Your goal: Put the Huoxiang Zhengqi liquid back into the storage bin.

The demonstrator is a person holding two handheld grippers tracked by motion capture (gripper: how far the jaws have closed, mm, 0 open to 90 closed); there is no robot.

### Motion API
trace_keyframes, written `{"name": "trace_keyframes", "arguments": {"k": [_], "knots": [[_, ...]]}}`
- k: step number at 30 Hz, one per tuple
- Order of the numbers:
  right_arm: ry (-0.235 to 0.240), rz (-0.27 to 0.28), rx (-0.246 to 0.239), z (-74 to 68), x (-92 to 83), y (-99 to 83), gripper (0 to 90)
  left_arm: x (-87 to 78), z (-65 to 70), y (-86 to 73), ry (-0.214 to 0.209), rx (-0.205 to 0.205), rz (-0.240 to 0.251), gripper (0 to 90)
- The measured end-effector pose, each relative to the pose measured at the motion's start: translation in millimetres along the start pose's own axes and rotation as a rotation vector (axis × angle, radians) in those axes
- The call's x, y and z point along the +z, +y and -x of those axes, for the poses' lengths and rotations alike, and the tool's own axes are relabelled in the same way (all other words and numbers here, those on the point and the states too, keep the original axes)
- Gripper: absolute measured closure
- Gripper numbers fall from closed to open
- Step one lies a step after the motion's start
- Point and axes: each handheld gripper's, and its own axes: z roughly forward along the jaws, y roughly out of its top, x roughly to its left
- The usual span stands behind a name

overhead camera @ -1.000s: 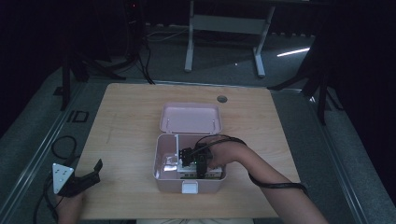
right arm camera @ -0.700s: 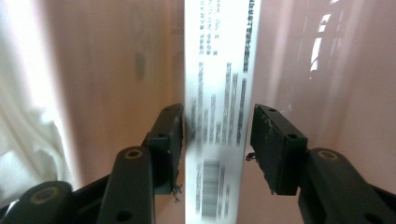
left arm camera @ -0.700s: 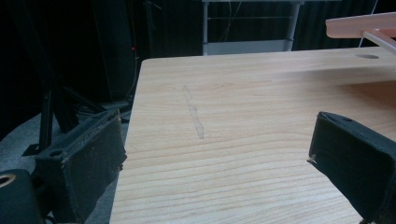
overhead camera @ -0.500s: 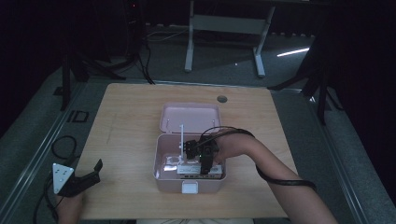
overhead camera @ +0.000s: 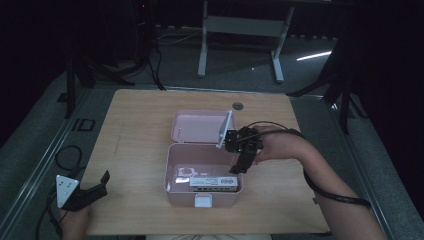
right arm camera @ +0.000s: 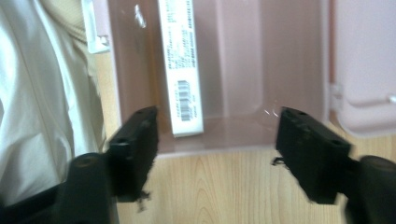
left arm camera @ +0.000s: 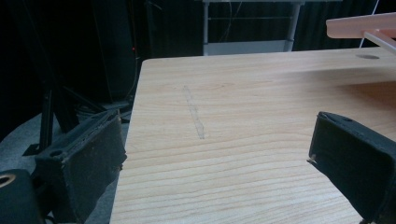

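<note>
Lifted out of the pink box point(overhead camera: 172, 172) since a second ago, right gripper point(overhead camera: 235, 169) — jaws apart, empty, over its right rim. Left gripper point(overhead camera: 102, 180) at table's point(overhead camera: 140, 130) near-left corner, jaws apart. White labelled device point(overhead camera: 215, 182) along box's near wall; lid point(overhead camera: 197, 126) open behind.

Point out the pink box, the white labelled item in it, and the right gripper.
Pink box point(overhead camera: 171, 175): high view, left wall.
White item point(right arm camera: 181, 70): right gripper view, on its label.
Right gripper point(right arm camera: 215, 135): right gripper view, midway between its open fingers.
</note>
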Motion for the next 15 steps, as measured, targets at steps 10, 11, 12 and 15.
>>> {"name": "trace_keyframes", "arguments": {"k": [10, 11, 12, 15], "knots": [[-0.033, 0.104, 0.047, 7.7, 6.9, -49.3, 13.4, -0.2, 0.0, -0.1, 0.000, -0.002, 0.002, 3.7], [-0.036, 0.116, 0.053, 8.1, 10.1, -55.5, 13.3, -0.2, 0.1, -0.1, 0.000, -0.002, 0.002, 3.7], [-0.034, 0.128, 0.060, 8.9, 12.5, -60.1, 13.2, -0.1, 0.1, -0.1, 0.000, -0.002, 0.002, 3.7], [-0.057, 0.167, 0.083, 10.4, 18.1, -70.9, 13.2, -0.1, 0.1, -0.1, 0.000, -0.002, 0.001, 3.7]]}}
